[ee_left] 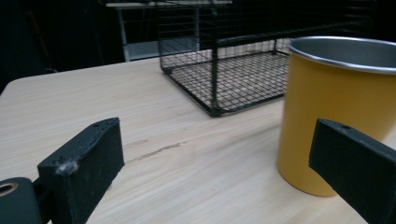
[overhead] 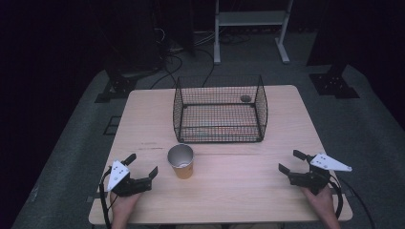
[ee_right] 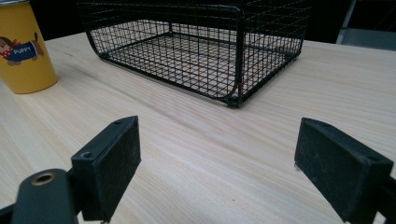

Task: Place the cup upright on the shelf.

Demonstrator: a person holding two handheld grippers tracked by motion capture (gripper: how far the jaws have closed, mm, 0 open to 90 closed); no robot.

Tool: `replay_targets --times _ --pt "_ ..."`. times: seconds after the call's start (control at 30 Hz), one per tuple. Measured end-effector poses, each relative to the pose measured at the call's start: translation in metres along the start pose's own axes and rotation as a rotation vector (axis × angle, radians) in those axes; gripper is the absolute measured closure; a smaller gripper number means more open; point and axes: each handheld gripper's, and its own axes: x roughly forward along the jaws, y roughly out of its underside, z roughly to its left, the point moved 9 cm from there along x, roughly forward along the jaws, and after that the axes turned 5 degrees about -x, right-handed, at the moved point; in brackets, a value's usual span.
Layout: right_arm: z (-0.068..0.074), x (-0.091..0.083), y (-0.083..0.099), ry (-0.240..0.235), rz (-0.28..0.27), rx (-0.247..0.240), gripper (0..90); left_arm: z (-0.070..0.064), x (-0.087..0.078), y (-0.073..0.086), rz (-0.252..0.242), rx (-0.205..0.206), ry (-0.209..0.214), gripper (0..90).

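Cup point(overhead: 181, 161) stands upright — mouth up — just beside the left gripper point(overhead: 143, 166); both grippers' jaws gape, empty.

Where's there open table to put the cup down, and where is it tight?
Bare wood lies left of the basket out to the table edge, right of the basket, and along the near strip between the cup and the right gripper. It is tight between the cup, the basket front and the left gripper.
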Motion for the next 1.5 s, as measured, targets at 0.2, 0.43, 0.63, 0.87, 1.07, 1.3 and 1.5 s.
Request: replay_targets --times 0.2,0.43,0.63,0.87,1.07,1.3,1.5 --pt "0.0 0.0 0.0 -0.001 0.001 -0.001 13.4 -0.018 0.003 0.001 0.005 0.026 0.056 2.4" --pt "0.0 0.0 0.0 -0.001 0.002 -0.001 13.4 -0.026 0.005 0.001 0.006 0.041 0.086 2.4" --pt "0.0 0.0 0.0 0.0 0.004 -0.003 13.4 -0.034 0.007 0.002 0.012 0.055 0.109 1.8" --pt "0.0 0.001 0.0 0.003 0.005 -0.001 13.4 -0.045 0.011 0.003 0.018 0.068 0.15 0.5" --pt "0.0 0.001 0.0 0.004 0.006 -0.003 13.4 -0.054 0.014 0.003 0.019 0.067 0.186 0.4" --pt "0.0 0.001 0.0 0.006 0.007 -0.004 13.4 -0.062 0.019 0.001 0.026 0.041 0.222 0.5" --pt "0.0 0.001 0.0 0.006 0.007 -0.006 13.4 -0.065 0.023 0.001 0.028 0.043 0.229 0.5"
